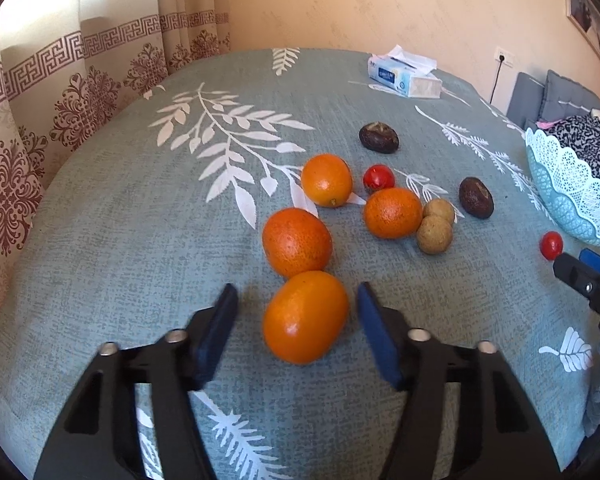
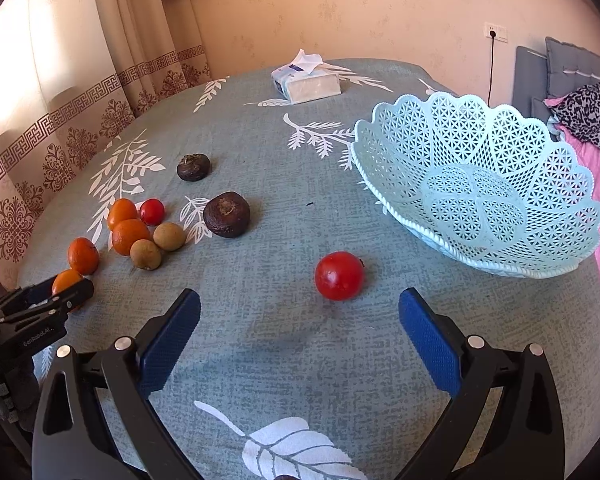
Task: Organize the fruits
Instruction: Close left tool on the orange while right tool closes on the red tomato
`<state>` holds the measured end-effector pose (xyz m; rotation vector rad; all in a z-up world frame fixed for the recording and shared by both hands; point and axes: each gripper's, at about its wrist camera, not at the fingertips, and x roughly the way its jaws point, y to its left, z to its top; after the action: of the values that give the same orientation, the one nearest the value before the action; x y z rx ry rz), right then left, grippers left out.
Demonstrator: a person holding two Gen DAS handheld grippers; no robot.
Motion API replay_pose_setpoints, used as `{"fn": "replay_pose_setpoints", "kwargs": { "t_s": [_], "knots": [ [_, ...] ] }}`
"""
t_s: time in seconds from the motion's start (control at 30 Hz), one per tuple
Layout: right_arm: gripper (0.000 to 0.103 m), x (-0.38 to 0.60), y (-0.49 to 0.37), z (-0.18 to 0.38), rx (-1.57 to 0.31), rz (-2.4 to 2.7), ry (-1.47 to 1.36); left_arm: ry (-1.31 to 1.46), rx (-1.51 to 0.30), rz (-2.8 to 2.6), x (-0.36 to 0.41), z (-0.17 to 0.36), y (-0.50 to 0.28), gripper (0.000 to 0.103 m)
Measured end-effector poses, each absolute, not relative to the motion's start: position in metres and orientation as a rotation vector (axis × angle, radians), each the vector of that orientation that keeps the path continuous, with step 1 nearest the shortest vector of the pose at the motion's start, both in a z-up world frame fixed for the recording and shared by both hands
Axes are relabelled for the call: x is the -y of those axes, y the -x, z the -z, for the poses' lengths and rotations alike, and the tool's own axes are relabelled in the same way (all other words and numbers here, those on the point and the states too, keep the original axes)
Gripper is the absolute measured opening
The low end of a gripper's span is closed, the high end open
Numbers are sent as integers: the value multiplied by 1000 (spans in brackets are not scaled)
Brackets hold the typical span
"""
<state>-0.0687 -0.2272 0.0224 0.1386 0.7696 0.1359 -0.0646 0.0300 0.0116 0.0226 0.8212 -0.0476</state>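
1. My left gripper (image 1: 298,312) is spread wide around the nearest orange fruit (image 1: 305,316), which lies on the tablecloth (image 1: 140,240) between the pads, neither pad touching it yet. I judge this is the pick step: next I need to close squarely on it without nudging the second orange fruit (image 1: 297,241) touching it behind.
2. My right gripper (image 2: 300,320) is also spread, holding nothing, with a red tomato (image 2: 339,275) on the cloth just ahead of the gap.
3. Farther out lie two more orange fruits, two tan round fruits (image 1: 434,234), another tomato (image 1: 378,178) and two dark brown ones (image 1: 476,197).
4. Only the right view shows the pale blue lattice basket (image 2: 480,184) whole, and it is empty; the left view catches just its rim.
5. Farthest back sits a tissue pack (image 2: 306,84).
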Motion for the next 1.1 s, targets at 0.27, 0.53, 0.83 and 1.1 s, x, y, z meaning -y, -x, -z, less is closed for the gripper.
{"fn": "replay_pose_setpoints", "kwargs": {
  "t_s": [0.27, 0.53, 0.83, 1.1],
  "knots": [
    [75, 226, 48, -14, -851, -158, -163, -33, -821, 62, -27, -11, 66, 39],
    [48, 231, 28, -10, -897, -104, -145, -23, -827, 66, -29, -13, 65, 39],
    [28, 228, 30, -12, -892, -92, -107, -23, -823, 86, -22, -17, 65, 39],
    [28, 224, 43, -39, -801, -112, -84, -32, -796, 109, -9, -32, 63, 39]
  ]
}}
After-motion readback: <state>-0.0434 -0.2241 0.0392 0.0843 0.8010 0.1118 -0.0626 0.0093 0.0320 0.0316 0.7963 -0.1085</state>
